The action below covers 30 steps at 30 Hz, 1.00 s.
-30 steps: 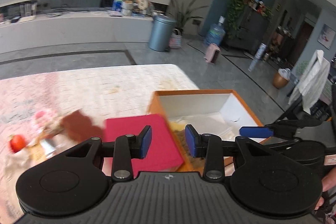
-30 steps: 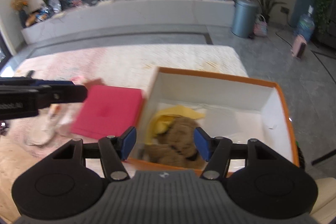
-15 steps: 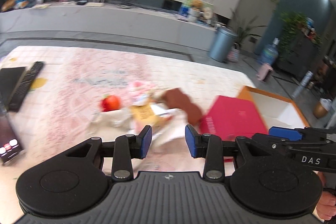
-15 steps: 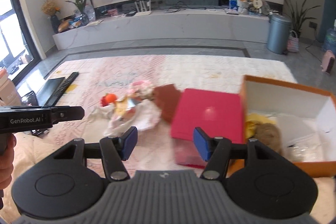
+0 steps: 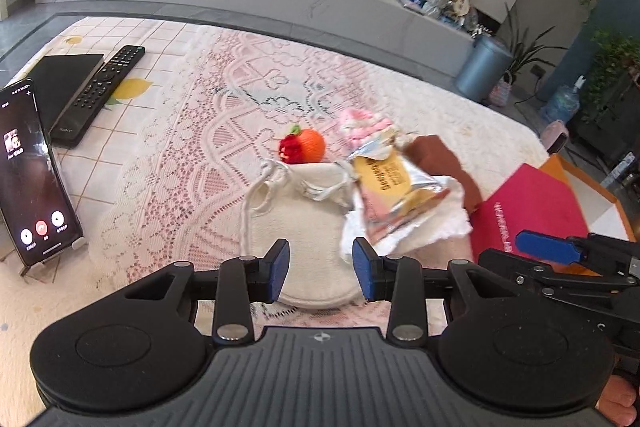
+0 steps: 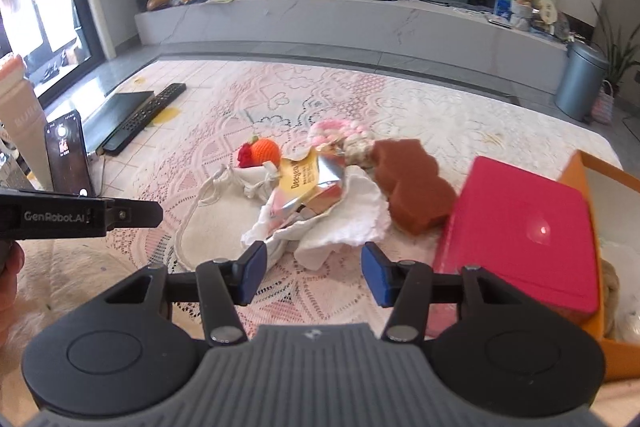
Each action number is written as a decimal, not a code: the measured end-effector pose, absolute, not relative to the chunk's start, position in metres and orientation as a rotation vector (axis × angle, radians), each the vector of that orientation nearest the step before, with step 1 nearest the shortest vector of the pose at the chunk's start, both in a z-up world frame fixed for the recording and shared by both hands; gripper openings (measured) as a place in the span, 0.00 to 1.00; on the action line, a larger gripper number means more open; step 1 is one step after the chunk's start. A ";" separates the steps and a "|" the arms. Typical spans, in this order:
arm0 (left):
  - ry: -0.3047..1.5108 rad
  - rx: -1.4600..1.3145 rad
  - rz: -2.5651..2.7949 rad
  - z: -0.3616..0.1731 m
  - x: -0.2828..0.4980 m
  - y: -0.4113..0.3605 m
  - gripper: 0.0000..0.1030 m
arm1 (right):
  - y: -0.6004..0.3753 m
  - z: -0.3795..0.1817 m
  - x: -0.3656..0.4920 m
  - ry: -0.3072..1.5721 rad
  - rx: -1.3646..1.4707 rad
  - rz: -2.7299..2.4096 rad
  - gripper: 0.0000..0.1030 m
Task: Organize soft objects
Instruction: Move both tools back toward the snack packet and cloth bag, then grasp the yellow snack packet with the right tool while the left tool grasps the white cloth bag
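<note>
A pile of soft things lies on the lace-covered table: a cream drawstring pouch (image 5: 304, 215) (image 6: 256, 183), a white cloth (image 6: 344, 223) (image 5: 424, 227), an orange and red knitted fruit (image 5: 304, 145) (image 6: 260, 151), a pink fluffy item (image 5: 364, 127) (image 6: 334, 131), a brown sponge-like block (image 6: 412, 183) (image 5: 444, 163) and a foil snack packet (image 5: 392, 187) (image 6: 312, 179). My left gripper (image 5: 320, 271) is open and empty just before the pouch. My right gripper (image 6: 314, 275) is open and empty just before the white cloth.
An orange box (image 6: 588, 167) (image 5: 576, 171) stands at the right, with a red flat lid (image 6: 524, 227) (image 5: 532, 211) beside it. A phone on a stand (image 5: 32, 171), a remote (image 5: 100, 91) and a black slab (image 5: 60, 83) sit at the left.
Both grippers have swung left, away from the orange box, and now face the pile of soft things. Both stay open and empty.
</note>
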<state>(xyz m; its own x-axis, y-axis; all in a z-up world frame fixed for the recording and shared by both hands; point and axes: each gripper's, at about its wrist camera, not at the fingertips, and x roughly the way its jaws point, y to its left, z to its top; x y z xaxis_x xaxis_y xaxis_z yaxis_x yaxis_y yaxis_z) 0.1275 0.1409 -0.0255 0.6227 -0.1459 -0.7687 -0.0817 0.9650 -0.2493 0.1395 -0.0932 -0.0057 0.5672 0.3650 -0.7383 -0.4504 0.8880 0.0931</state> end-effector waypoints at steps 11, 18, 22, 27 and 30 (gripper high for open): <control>1.045 -0.216 0.066 -0.063 0.205 0.158 0.52 | -0.040 -0.023 0.209 0.814 -0.250 0.549 0.53; 1.098 -0.266 0.093 -0.088 0.213 0.167 0.52 | -0.023 -0.053 0.247 0.871 -0.329 0.537 0.53; 1.130 -0.299 0.080 -0.096 0.215 0.171 0.52 | -0.024 -0.068 0.260 0.928 -0.296 0.540 0.54; 1.153 -0.358 0.059 -0.104 0.214 0.175 0.52 | -0.023 -0.075 0.260 0.945 -0.275 0.557 0.50; 1.149 -0.367 0.054 -0.104 0.213 0.175 0.52 | -0.023 -0.067 0.251 0.949 -0.275 0.583 0.38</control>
<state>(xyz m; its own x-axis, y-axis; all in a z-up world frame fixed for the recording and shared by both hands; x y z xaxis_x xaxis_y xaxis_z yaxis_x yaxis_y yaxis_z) 0.2130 0.1755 -0.1042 0.4146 -0.1449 -0.8984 -0.2282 0.9391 -0.2568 0.2510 -0.0227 -0.0666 0.4447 0.3461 -0.8261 -0.5799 0.8142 0.0289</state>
